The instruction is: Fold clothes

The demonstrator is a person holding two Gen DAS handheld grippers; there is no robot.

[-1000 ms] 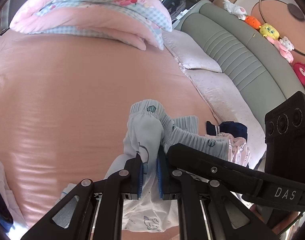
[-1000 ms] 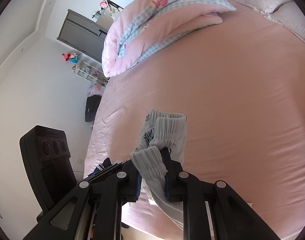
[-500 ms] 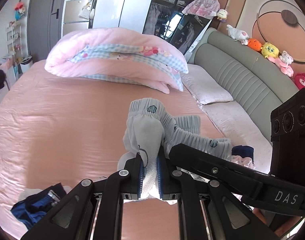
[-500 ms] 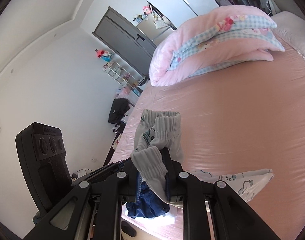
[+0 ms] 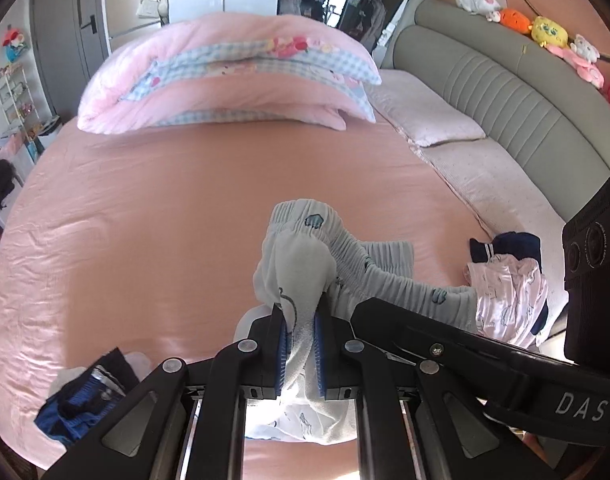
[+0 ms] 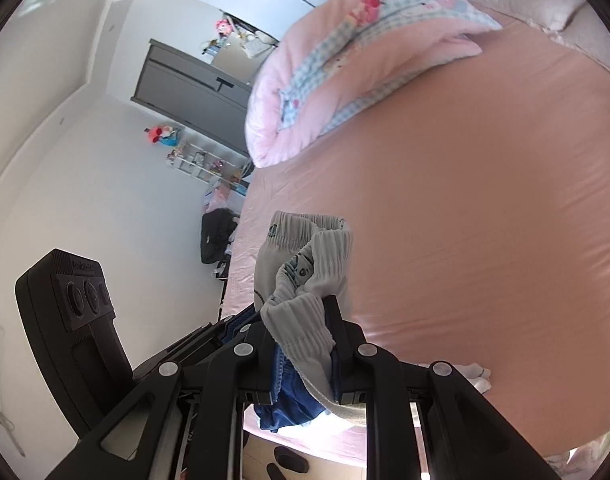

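Observation:
Pale grey-blue children's trousers with an elastic waistband and small printed figures hang in the air over the pink bed. My left gripper is shut on one part of the waistband. My right gripper is shut on another bunch of the same trousers. The right gripper's body crosses the left wrist view from the right, close beside the left one. The left gripper's body stands at the lower left of the right wrist view. The legs drop out of sight below the fingers.
A folded pink and blue checked duvet lies at the far end of the bed. Pillows and a grey headboard run along the right. A blue garment lies near left, a pink and navy pile near right.
Both grippers rose with the trousers, lifting them off the bed, then tipped down a little. The hold on the waistband stayed the same.

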